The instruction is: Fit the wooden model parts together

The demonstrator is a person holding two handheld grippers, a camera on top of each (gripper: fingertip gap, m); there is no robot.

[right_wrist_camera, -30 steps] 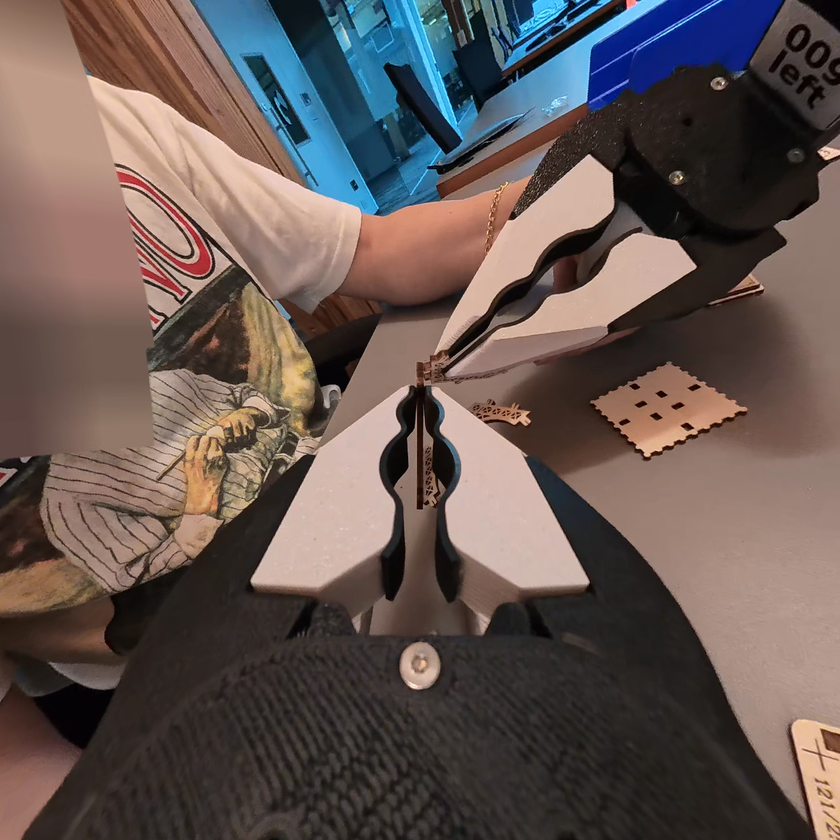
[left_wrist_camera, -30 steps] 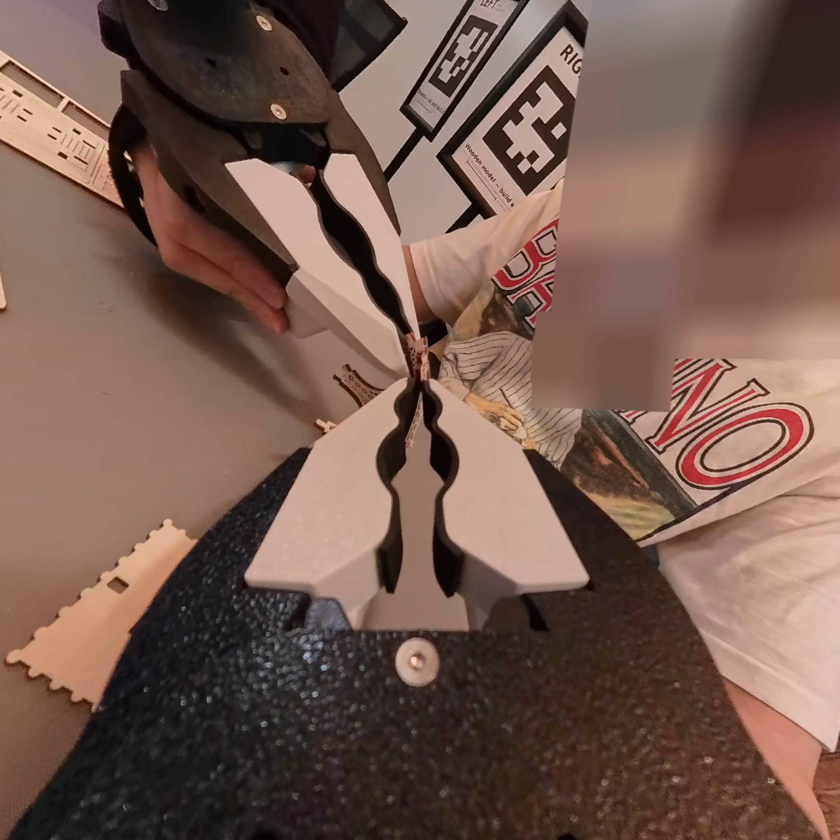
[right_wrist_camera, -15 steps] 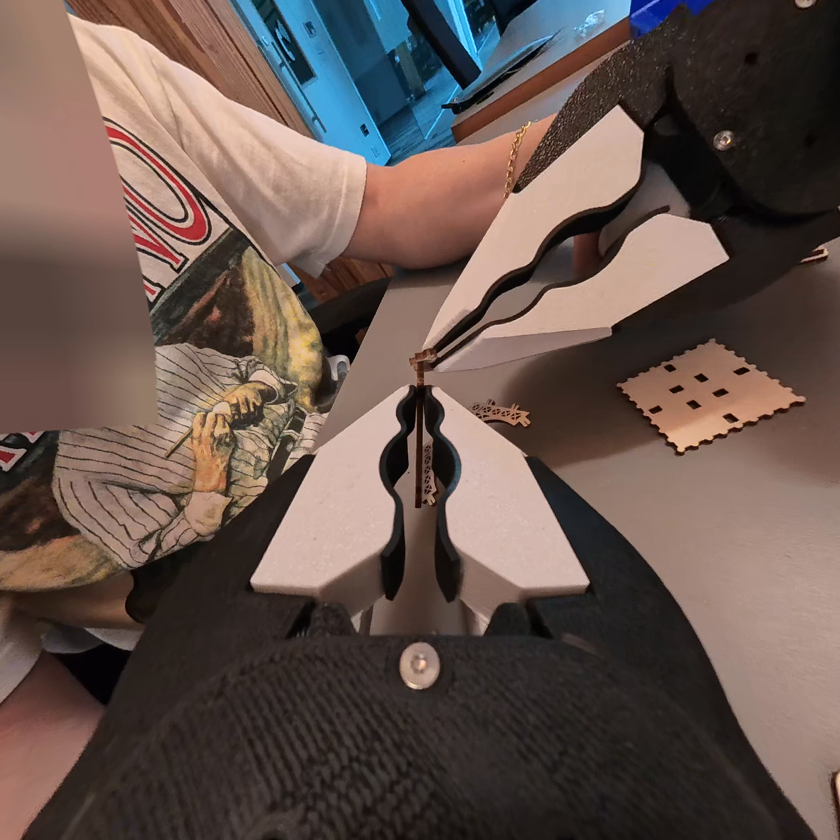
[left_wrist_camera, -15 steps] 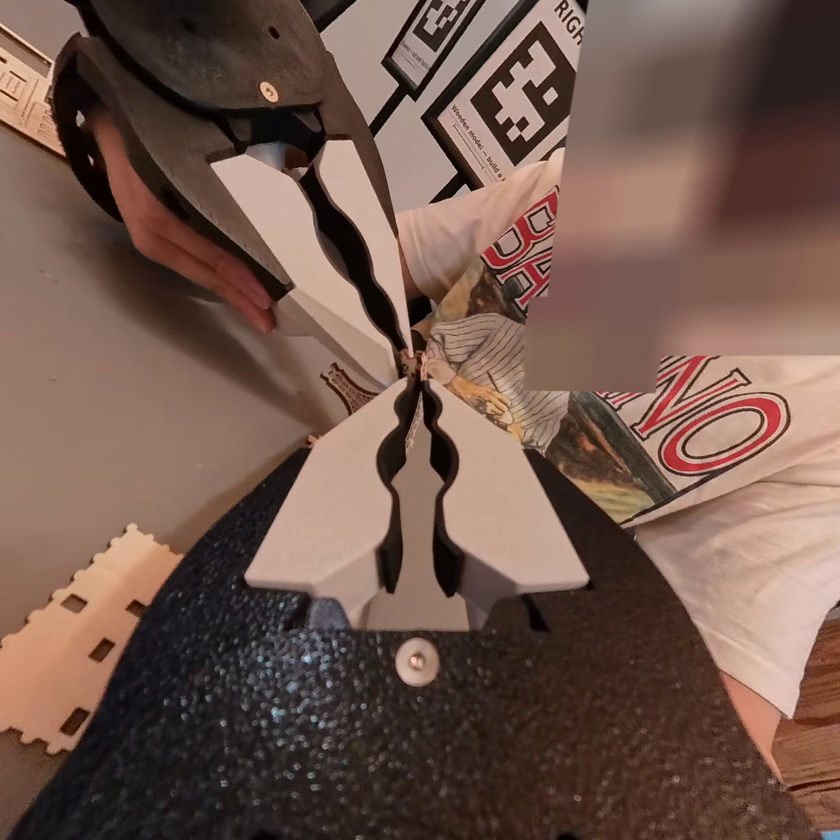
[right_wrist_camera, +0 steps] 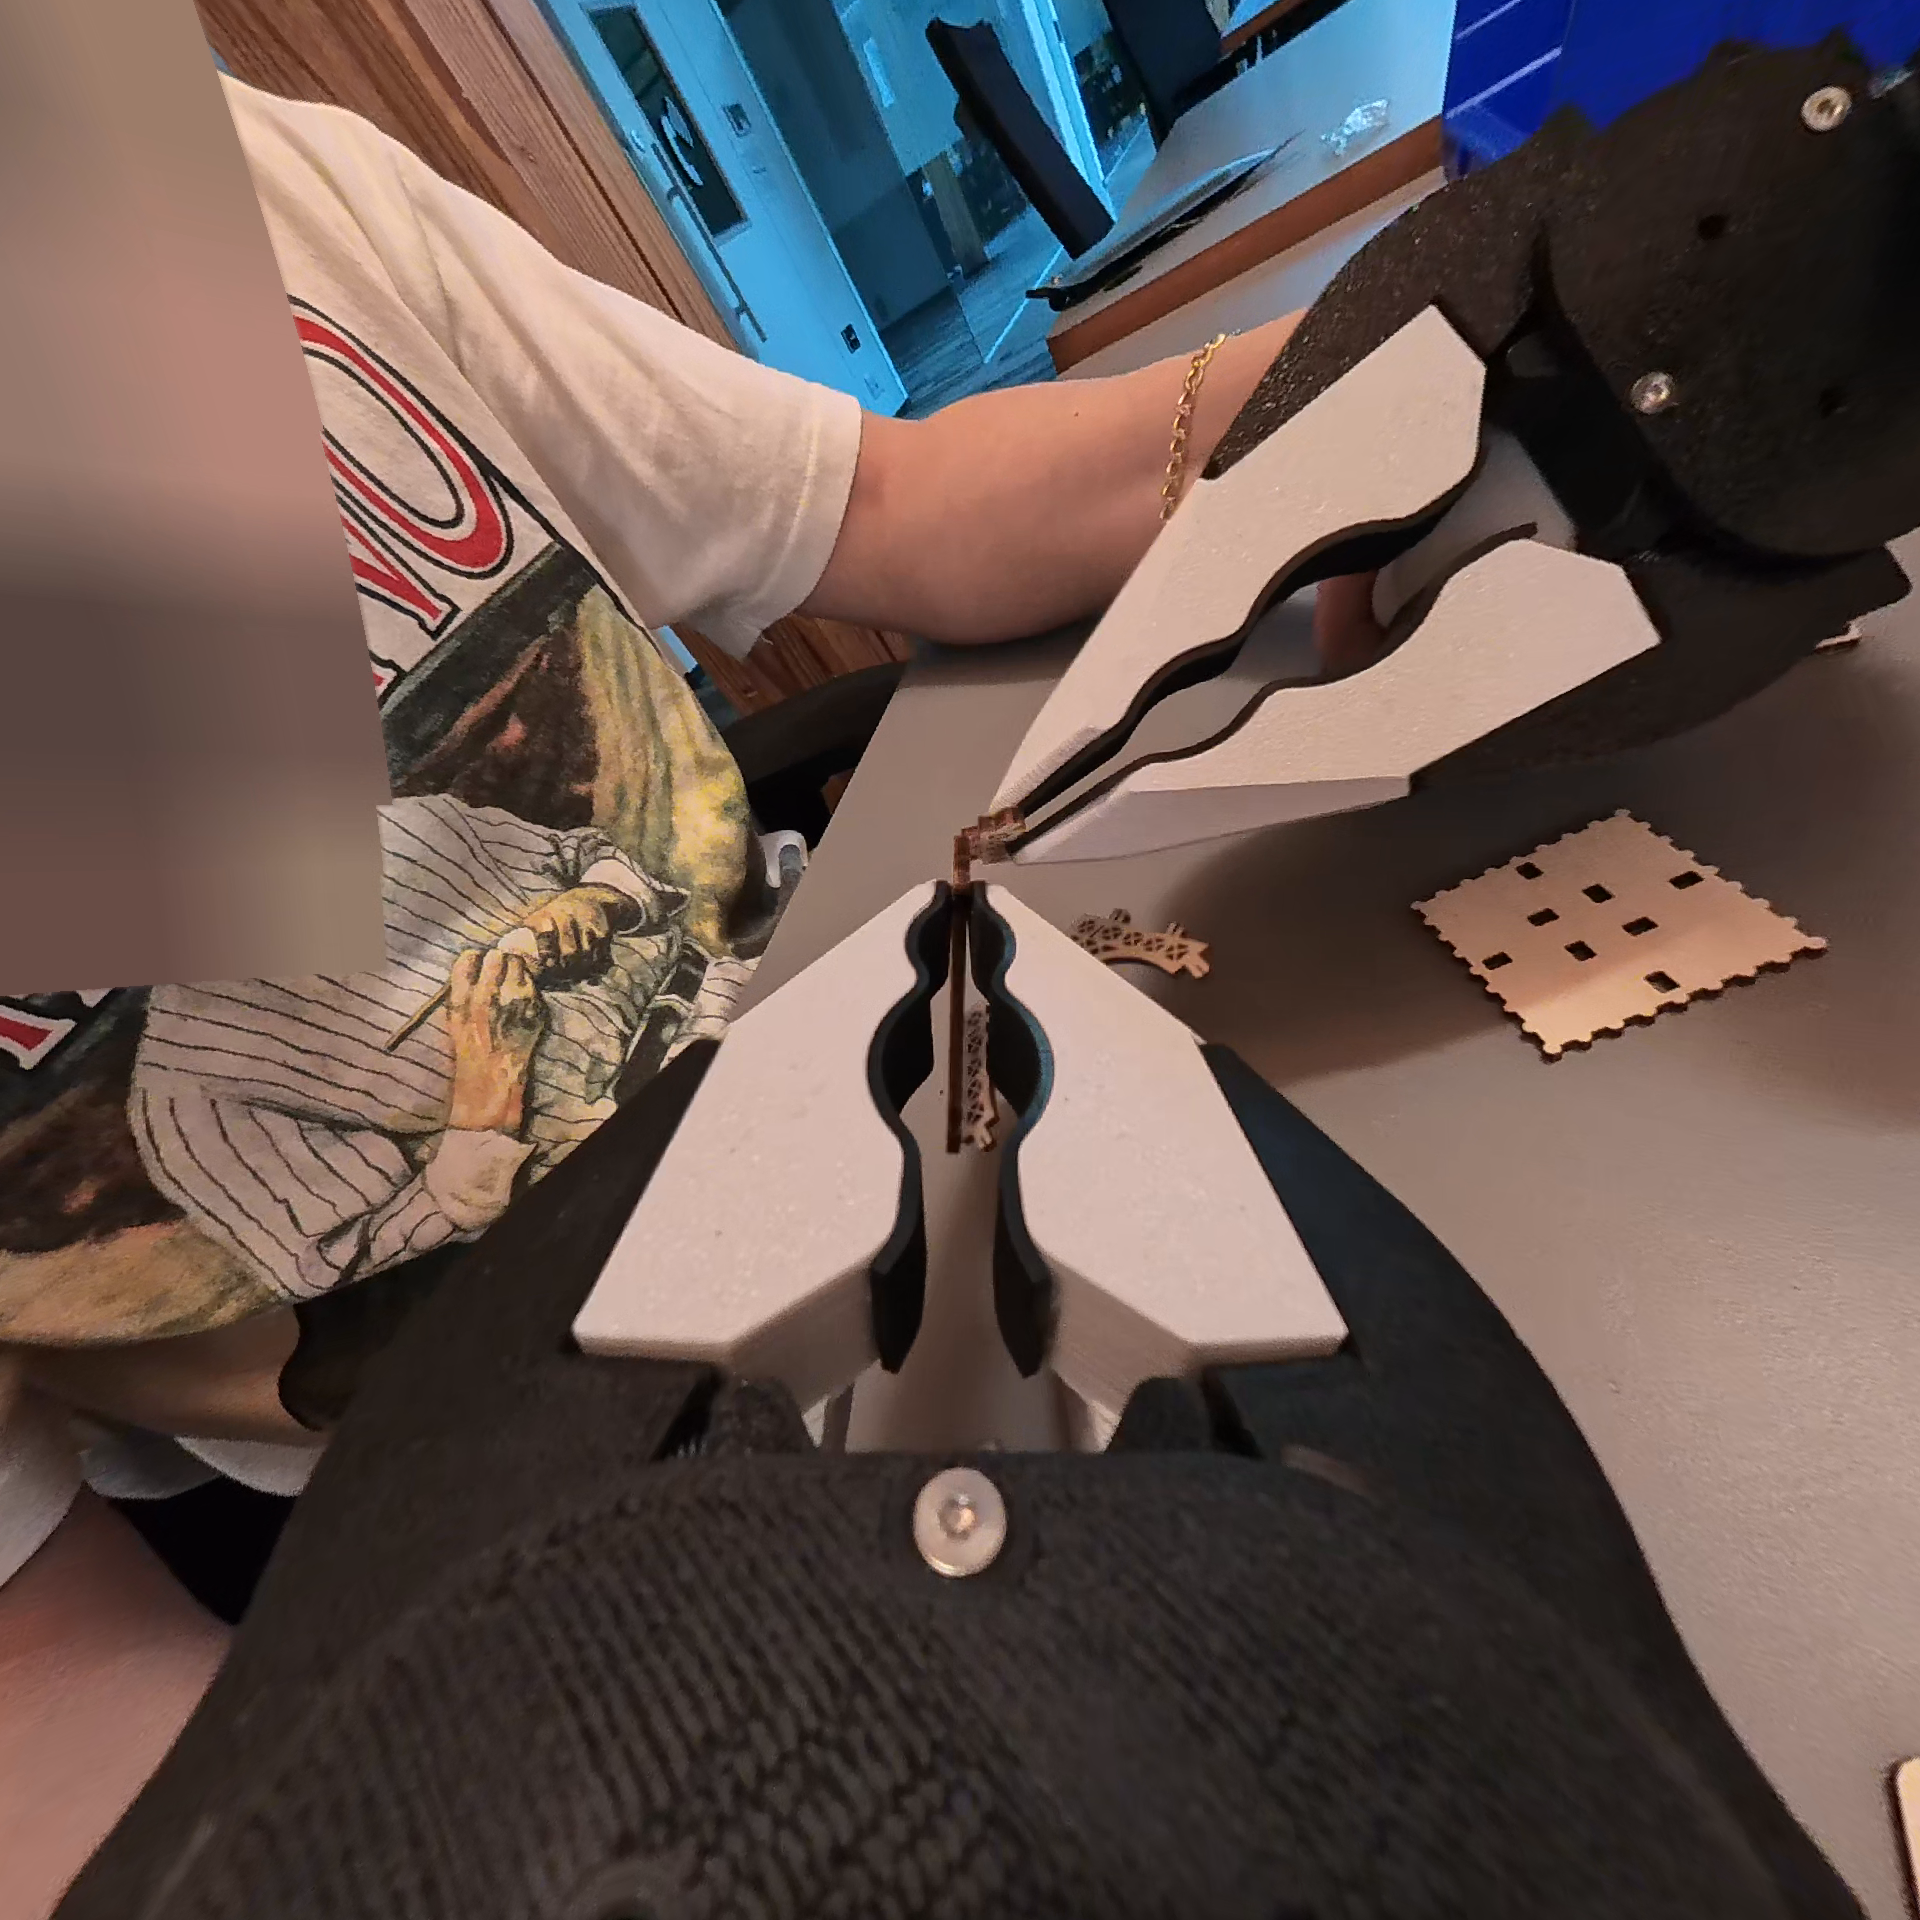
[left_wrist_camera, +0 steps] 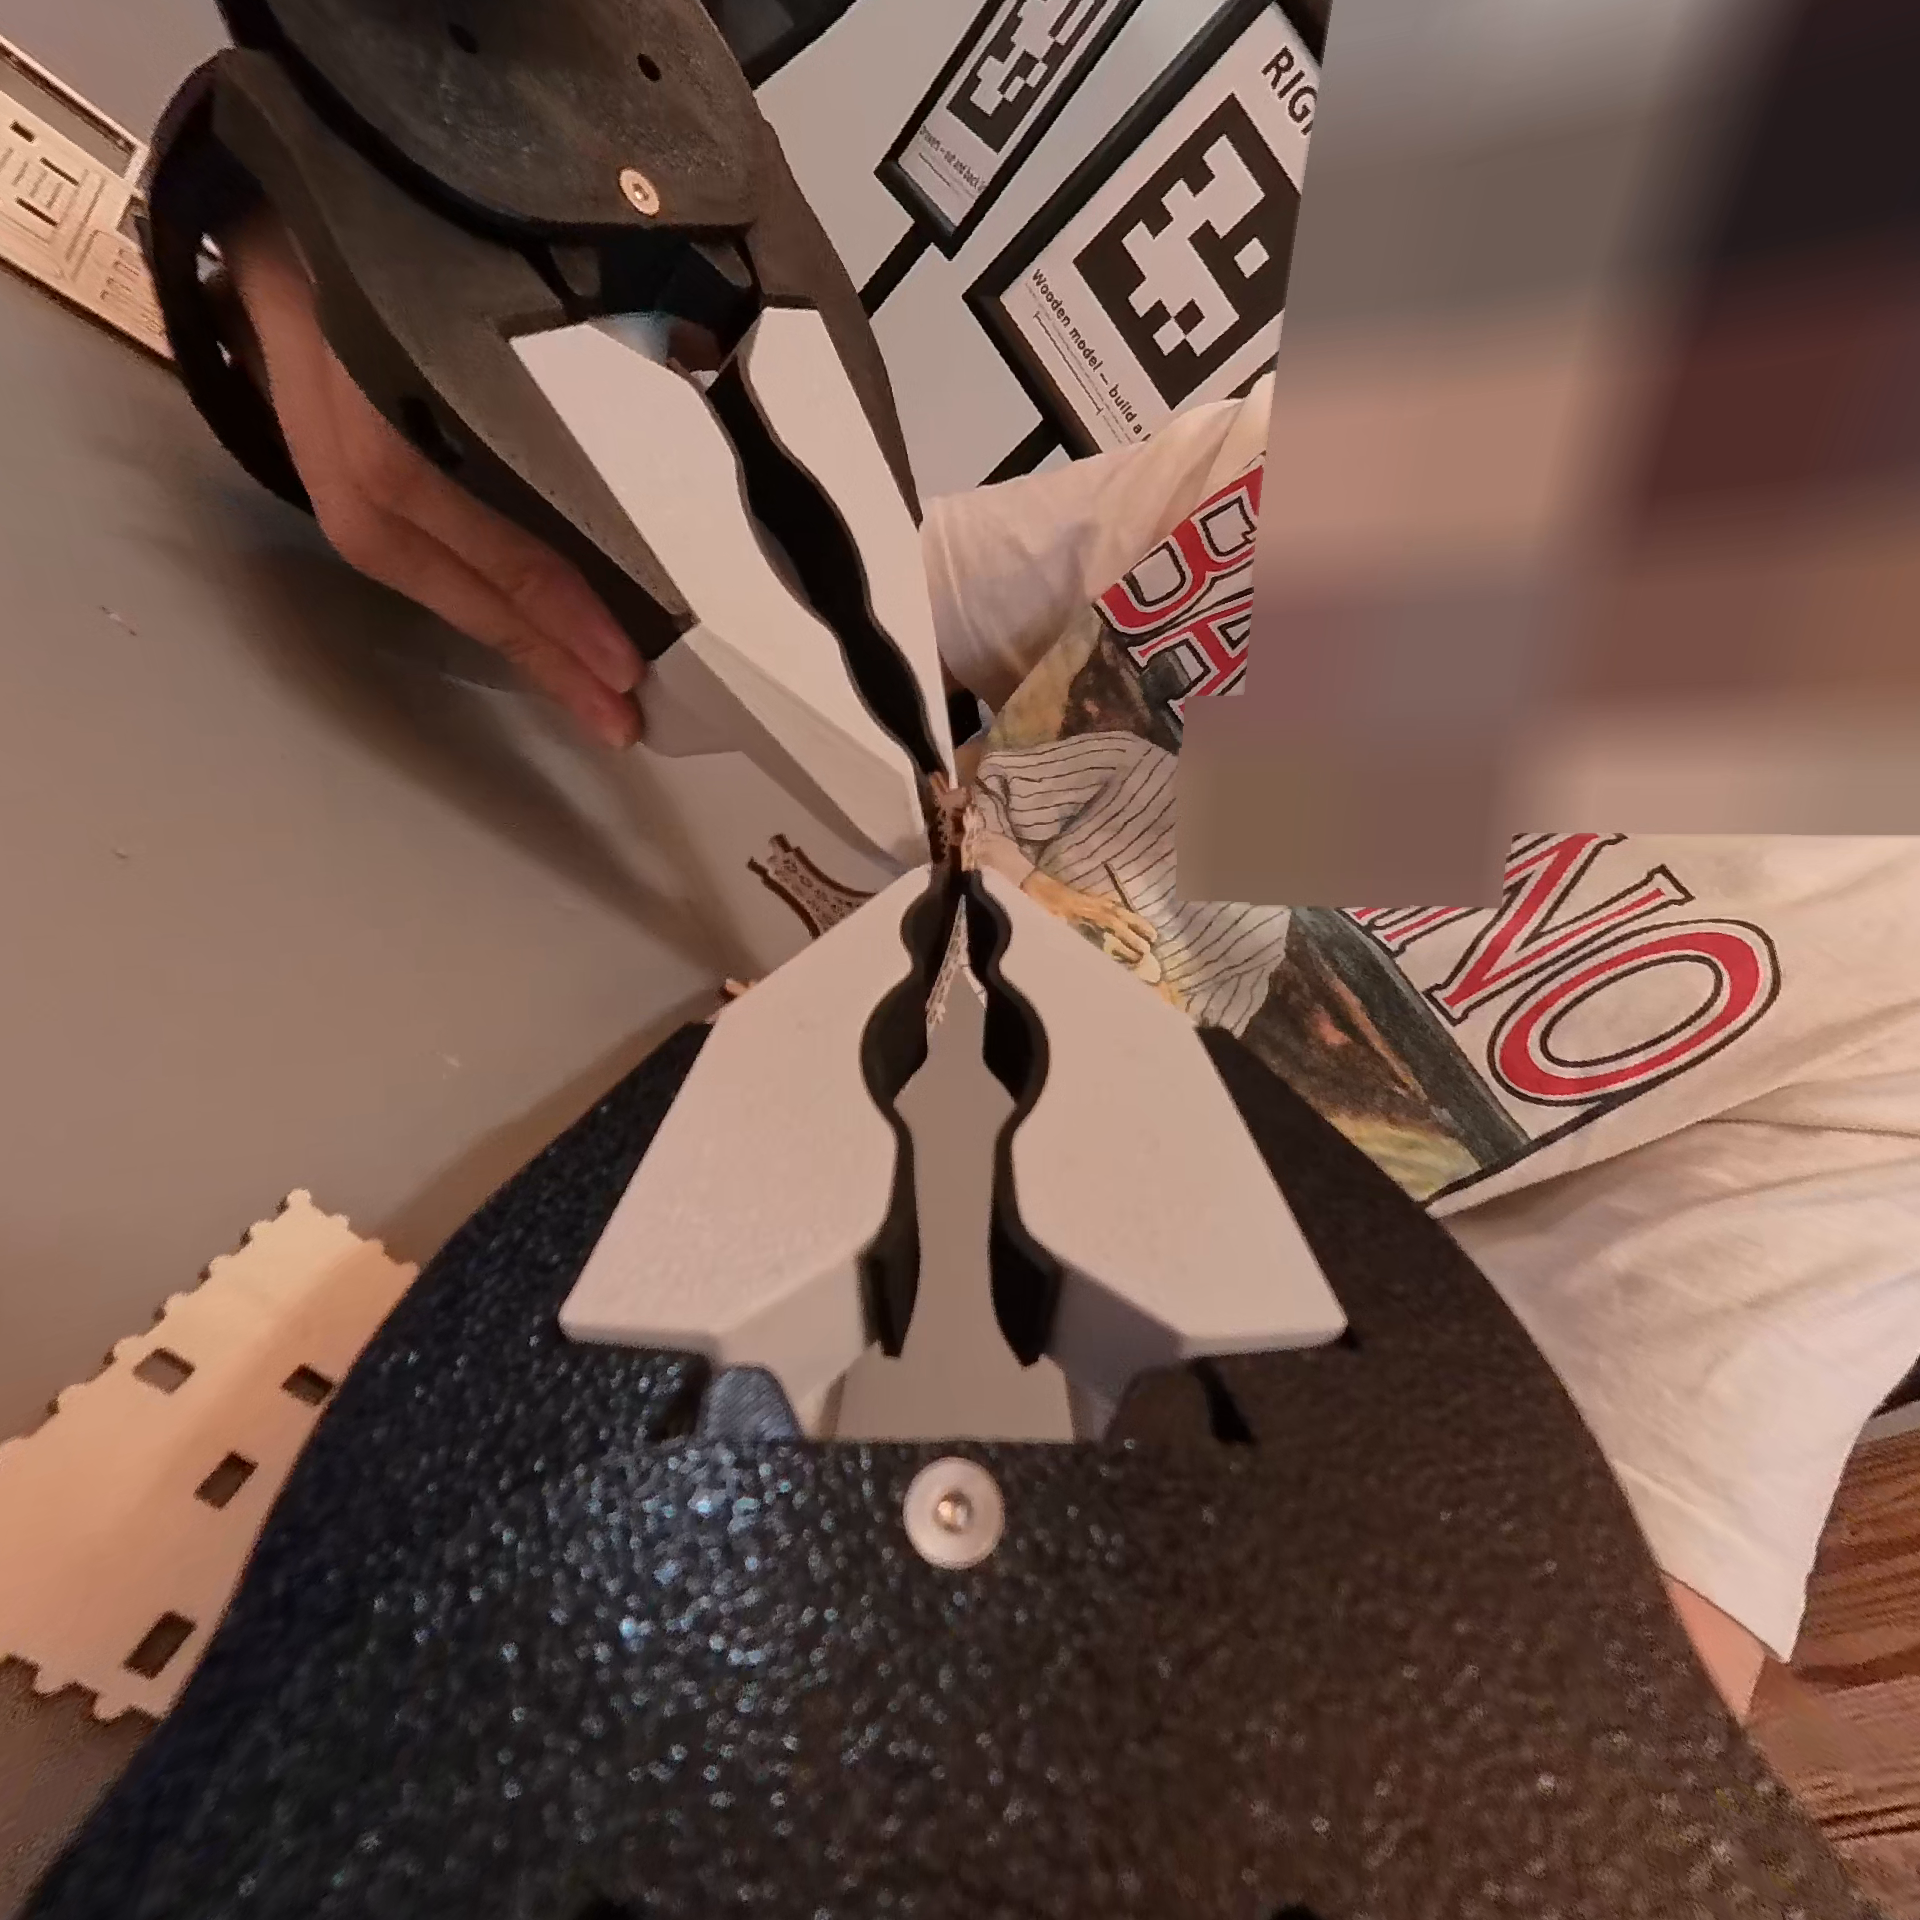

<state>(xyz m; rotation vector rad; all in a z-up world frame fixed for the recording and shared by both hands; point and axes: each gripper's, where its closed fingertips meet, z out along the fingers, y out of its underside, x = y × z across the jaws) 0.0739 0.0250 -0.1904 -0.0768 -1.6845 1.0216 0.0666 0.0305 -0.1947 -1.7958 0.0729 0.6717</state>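
My two claws meet tip to tip, mid-frame, above the tabletop [right_wrist_camera: 1558, 1247].

My left claw [right_wrist_camera: 1006, 831] pinches a small wooden piece [right_wrist_camera: 992, 828]; my right claw [right_wrist_camera: 961, 894] pinches a thin wooden strip [right_wrist_camera: 953, 1029] edge-on, ends touching.

The right gripper [right_wrist_camera: 958, 891] pinches a thin wooden strip [right_wrist_camera: 953, 1023], meeting the left gripper's [right_wrist_camera: 1006, 831] small wooden piece [right_wrist_camera: 987, 831] above the worktop [right_wrist_camera: 1558, 1247].
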